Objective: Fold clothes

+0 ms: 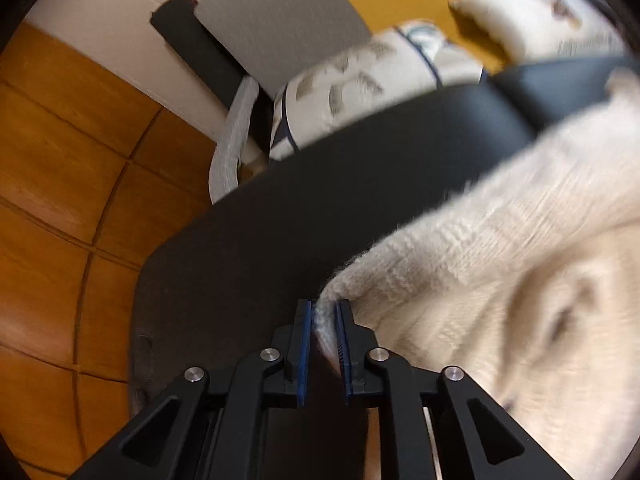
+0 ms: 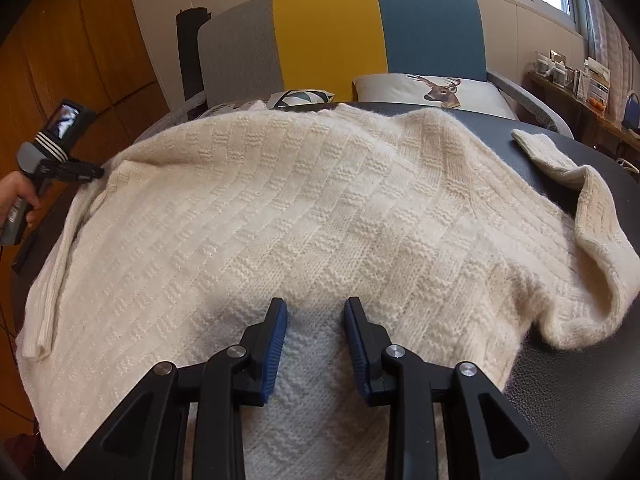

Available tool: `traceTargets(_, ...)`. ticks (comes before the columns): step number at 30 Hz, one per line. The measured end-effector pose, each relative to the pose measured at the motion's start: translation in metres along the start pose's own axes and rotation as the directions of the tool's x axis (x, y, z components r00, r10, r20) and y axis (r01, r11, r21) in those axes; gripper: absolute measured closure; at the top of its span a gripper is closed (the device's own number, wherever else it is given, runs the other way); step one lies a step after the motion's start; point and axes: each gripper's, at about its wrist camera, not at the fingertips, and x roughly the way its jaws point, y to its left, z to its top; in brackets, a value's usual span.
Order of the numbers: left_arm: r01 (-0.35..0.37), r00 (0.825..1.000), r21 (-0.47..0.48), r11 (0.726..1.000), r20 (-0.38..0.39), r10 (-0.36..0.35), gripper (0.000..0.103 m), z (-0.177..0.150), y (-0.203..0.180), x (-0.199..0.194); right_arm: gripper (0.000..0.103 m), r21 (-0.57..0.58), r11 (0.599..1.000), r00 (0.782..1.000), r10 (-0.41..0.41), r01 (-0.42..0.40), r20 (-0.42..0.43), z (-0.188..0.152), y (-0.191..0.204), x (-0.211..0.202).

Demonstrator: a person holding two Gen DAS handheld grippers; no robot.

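A: So, where does the sweater [image 2: 304,216] lie?

B: Spread flat across the dark table [image 2: 576,392], collar toward the colour-block sofa [image 2: 376,28], body face-down or face-up I cannot tell. One sleeve [image 2: 560,168] is bent back on the right side, its cuff resting on bare tabletop.

A: And the left gripper [image 1: 323,320]?

B: Nearly closed, its blue pads pinching a knit edge of the sweater near the table's left side. From the right wrist view you see it at the garment's left shoulder, held in a hand [image 2: 16,200]. I judge it holds that edge to draw the side or sleeve inward for the first fold.

A: The right gripper [image 2: 316,320]?

B: Partly open, hovering over the hem area with the knit showing between the fingers; the pads do not seem to press on anything. It probably sits there to steady the cloth while the other side is pulled.

A: Any writing to read?

B: No. The deer cushion [image 2: 436,90] and patterned cushion [image 2: 300,98] carry pictures only; a cushion in the left view has small print, too blurred to read.
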Motion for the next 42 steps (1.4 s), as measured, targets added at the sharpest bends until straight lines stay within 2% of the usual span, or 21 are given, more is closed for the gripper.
traceTargets(4,-0.066,0.998,0.089,0.994,0.002,0.066,0.087,-0.008,-0.021,0.004,0.073,-0.002,1.0,1.0,0.001,-0.001,-0.002,0.001,-0.003,0.001)
traceTargets(6,-0.008,1.0,0.055,0.998,0.002,0.008,0.087,-0.005,-0.013,-0.005,0.073,-0.002,1.0,1.0,0.003,-0.003,-0.003,0.002,-0.005,0.001)
traceTargets(8,0.098,0.995,-0.052,0.994,0.005,-0.097,0.083,0.001,0.013,-0.015,0.073,-0.001,1.0,1.0,0.003,-0.003,-0.003,0.002,-0.004,0.001)
traceTargets(10,0.185,0.983,-0.172,0.968,0.024,-0.183,0.074,0.003,0.044,-0.025,0.073,0.002,1.0,1.0,0.007,-0.007,-0.002,0.002,-0.003,0.0)
traceTargets(12,0.241,0.97,-0.309,0.92,0.062,-0.234,0.064,-0.001,0.081,-0.037,0.073,0.009,1.0,1.0,0.014,-0.014,-0.002,0.002,-0.004,-0.001)
traceTargets(16,0.36,0.933,-0.408,0.839,0.146,-0.33,0.06,-0.027,0.11,-0.068,0.073,0.019,1.0,1.0,0.024,-0.024,-0.003,0.002,-0.004,-0.001)
traceTargets(17,0.381,0.925,-0.388,0.839,0.157,-0.347,0.059,-0.037,0.105,-0.078,0.073,0.016,1.0,1.0,0.021,-0.021,-0.003,0.002,-0.003,-0.002)
traceTargets(19,0.411,0.911,-0.3,0.861,0.161,-0.379,0.054,-0.06,0.082,-0.101,0.073,0.011,1.0,1.0,0.015,-0.015,-0.003,0.002,-0.002,-0.002)
traceTargets(20,0.439,0.897,-0.248,0.864,0.163,-0.41,0.053,-0.075,0.064,-0.112,0.073,0.01,1.0,1.0,0.015,-0.014,-0.003,0.003,-0.002,-0.002)
traceTargets(23,0.529,0.844,-0.1,0.843,0.163,-0.511,0.051,-0.124,0.011,-0.147,0.072,0.019,1.0,1.0,0.025,-0.025,-0.001,0.002,-0.004,-0.002)
traceTargets(25,0.56,0.821,-0.042,0.827,0.165,-0.547,0.047,-0.149,-0.015,-0.16,0.072,0.026,0.999,0.999,0.033,-0.033,0.0,0.002,-0.006,-0.002)
traceTargets(26,0.565,0.814,-0.012,0.825,0.169,-0.556,0.047,-0.16,-0.027,-0.165,0.072,0.027,0.999,0.999,0.035,-0.035,0.001,0.002,-0.006,-0.002)
traceTargets(28,0.559,0.811,0.044,0.828,0.18,-0.557,0.043,-0.181,-0.054,-0.177,0.072,0.023,0.999,1.0,0.03,-0.03,0.001,0.002,-0.005,-0.002)
traceTargets(29,0.551,0.814,0.065,0.832,0.176,-0.553,0.038,-0.184,-0.064,-0.179,0.072,0.019,0.999,1.0,0.027,-0.027,0.001,0.003,-0.004,-0.002)
traceTargets(30,0.546,0.817,0.077,0.834,0.17,-0.55,0.037,-0.187,-0.071,-0.177,0.072,0.016,1.0,1.0,0.024,-0.024,0.0,0.003,-0.004,-0.002)
traceTargets(32,0.534,0.823,0.071,0.842,0.183,-0.538,0.035,-0.196,-0.079,-0.176,0.072,0.014,1.0,1.0,0.022,-0.022,0.001,0.003,-0.004,-0.002)
traceTargets(35,0.541,0.82,0.018,0.841,0.212,-0.532,0.025,-0.198,-0.078,-0.171,0.072,0.015,1.0,1.0,0.024,-0.024,0.001,0.003,-0.005,-0.002)
traceTargets(37,0.572,0.802,-0.023,0.82,0.226,-0.553,0.027,-0.2,-0.077,-0.165,0.072,0.012,1.0,1.0,0.02,-0.02,0.001,0.003,-0.004,-0.002)
traceTargets(38,0.581,0.796,-0.039,0.813,0.238,-0.557,0.035,-0.201,-0.074,-0.163,0.072,0.01,1.0,1.0,0.018,-0.018,0.001,0.003,-0.004,-0.002)
traceTargets(41,0.56,0.809,-0.065,0.826,0.259,-0.528,0.067,-0.203,-0.069,-0.161,0.072,0.003,1.0,1.0,0.008,-0.008,-0.001,0.003,-0.002,-0.002)
traceTargets(42,0.571,0.803,-0.079,0.817,0.262,-0.536,0.075,-0.203,-0.065,-0.159,0.072,0.001,1.0,1.0,0.005,-0.005,-0.002,0.003,-0.002,-0.002)
